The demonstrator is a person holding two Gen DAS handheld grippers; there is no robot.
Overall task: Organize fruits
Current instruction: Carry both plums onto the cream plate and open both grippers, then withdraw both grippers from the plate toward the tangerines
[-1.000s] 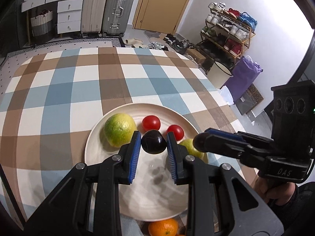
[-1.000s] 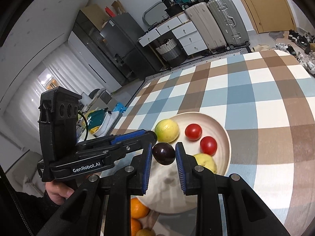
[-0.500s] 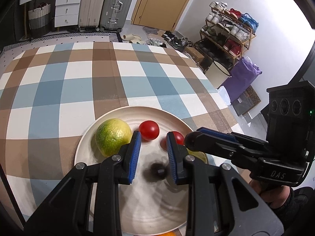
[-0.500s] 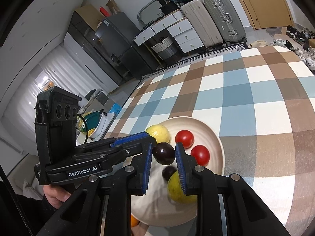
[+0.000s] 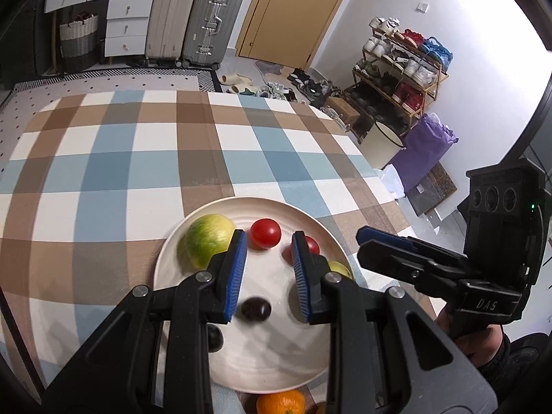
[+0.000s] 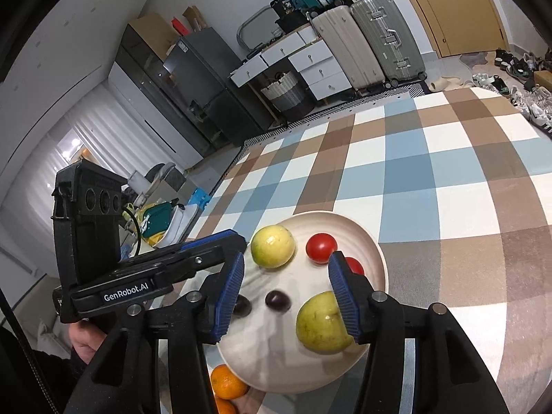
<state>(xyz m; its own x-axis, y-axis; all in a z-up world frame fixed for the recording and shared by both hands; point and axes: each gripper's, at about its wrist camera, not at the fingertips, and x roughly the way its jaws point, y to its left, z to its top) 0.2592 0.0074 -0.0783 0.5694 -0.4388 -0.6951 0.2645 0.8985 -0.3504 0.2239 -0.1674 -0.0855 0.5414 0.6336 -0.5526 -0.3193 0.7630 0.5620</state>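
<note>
My bench wears a blue, brown and white checked cloth; beyond it stand two hard-shell suitcases, white drawers, a tan door and a shoe rack. On the round cream plate lie two yellow-green round fruits, two red tomatoes and two dark plums. My right tool is opening above them, nothing between its blue pads. My left tool is at its narrowest, empty. Oranges sit just off the plate's near edge
</note>
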